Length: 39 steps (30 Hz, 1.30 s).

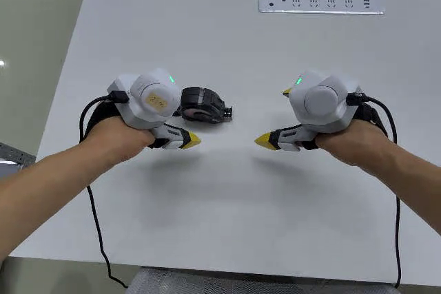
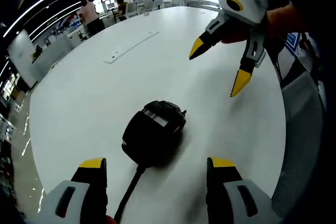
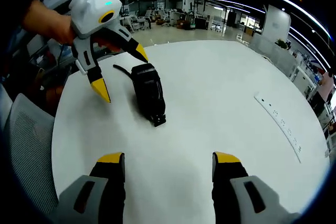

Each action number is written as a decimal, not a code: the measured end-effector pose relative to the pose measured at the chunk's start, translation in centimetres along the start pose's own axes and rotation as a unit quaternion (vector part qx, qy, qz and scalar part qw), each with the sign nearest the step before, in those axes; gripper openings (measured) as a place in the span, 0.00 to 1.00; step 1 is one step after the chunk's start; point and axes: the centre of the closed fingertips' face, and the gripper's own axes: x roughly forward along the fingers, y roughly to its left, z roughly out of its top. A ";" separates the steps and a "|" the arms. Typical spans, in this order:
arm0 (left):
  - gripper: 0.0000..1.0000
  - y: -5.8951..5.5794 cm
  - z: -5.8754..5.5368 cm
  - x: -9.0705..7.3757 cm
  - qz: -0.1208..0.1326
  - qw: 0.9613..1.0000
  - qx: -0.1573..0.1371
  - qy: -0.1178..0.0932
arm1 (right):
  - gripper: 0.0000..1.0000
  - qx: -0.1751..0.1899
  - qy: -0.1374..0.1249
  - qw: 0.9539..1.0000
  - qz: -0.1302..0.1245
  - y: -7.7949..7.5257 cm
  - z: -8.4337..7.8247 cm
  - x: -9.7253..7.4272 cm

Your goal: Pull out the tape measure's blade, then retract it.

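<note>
Tape measure (image 2: 153,132) sits seemingly untouched before wide-open left tongs (image 2: 156,162); right tongs (image 3: 168,156) likewise.

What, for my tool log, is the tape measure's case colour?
The tape measure is black, clearest in the left gripper view.

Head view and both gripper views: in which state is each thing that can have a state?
tape measure: blade retracted, lying on the table, not gripped.
left gripper: open, holding nothing.
right gripper: open, holding nothing.
power strip: lying flat, no plug in its sockets.
</note>
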 end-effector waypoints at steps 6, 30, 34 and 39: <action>0.74 0.1 0.1 0.2 -0.011 0.999 0.041 0.008 | 0.68 -0.024 0.001 1.000 0.013 0.2 0.4 0.9; 0.69 0.8 1.4 1.3 -0.053 0.988 0.144 0.024 | 0.59 -0.123 0.004 0.989 0.077 1.0 1.5 4.3; 0.69 0.7 1.5 1.5 -0.061 0.986 0.152 0.025 | 0.58 -0.132 -0.001 0.988 0.083 1.1 1.7 4.8; 0.67 0.3 1.7 1.8 -0.073 0.983 0.168 0.026 | 0.54 -0.141 -0.009 0.985 0.094 1.4 2.2 5.2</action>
